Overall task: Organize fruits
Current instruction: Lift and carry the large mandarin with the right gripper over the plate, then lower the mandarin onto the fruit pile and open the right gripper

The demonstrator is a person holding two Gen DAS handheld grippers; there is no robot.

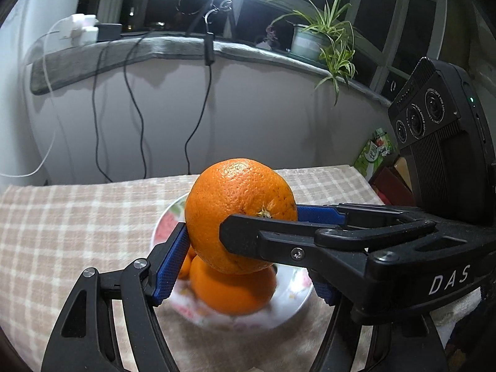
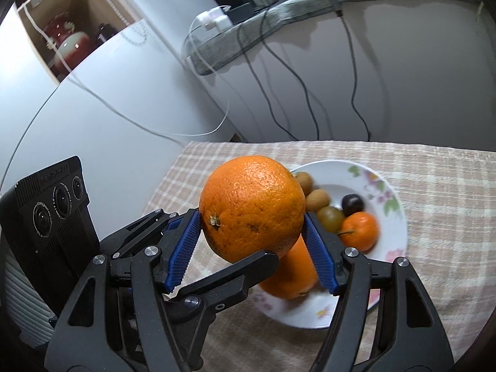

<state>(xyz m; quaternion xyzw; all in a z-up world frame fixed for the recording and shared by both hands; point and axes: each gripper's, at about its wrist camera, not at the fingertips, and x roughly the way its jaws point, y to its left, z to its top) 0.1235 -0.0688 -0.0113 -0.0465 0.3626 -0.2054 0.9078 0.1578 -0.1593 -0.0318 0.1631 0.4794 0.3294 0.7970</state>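
One large orange (image 1: 235, 204) hangs above a white flowered plate (image 1: 164, 226), gripped crosswise by both grippers. My left gripper (image 1: 248, 248) presses a blue pad (image 1: 172, 263) on its left side; the opposite pad is mostly hidden behind the right gripper's black finger (image 1: 279, 241). In the right wrist view my right gripper (image 2: 252, 220) is shut on the same orange (image 2: 251, 198), blue pads on both sides. On the plate (image 2: 400, 217) lie a second orange (image 2: 291, 276), a mandarin (image 2: 359, 232), a green grape (image 2: 330, 217), a dark round fruit (image 2: 352, 203) and brown small fruits (image 2: 317, 200).
A beige checked cloth (image 1: 77, 217) covers the table. A wall with hanging cables (image 1: 133, 99) stands behind, under a sill with a potted plant (image 1: 325, 37). Boxes (image 1: 375, 155) stand at the table's right end. A cabinet niche (image 2: 68, 37) holds jars.
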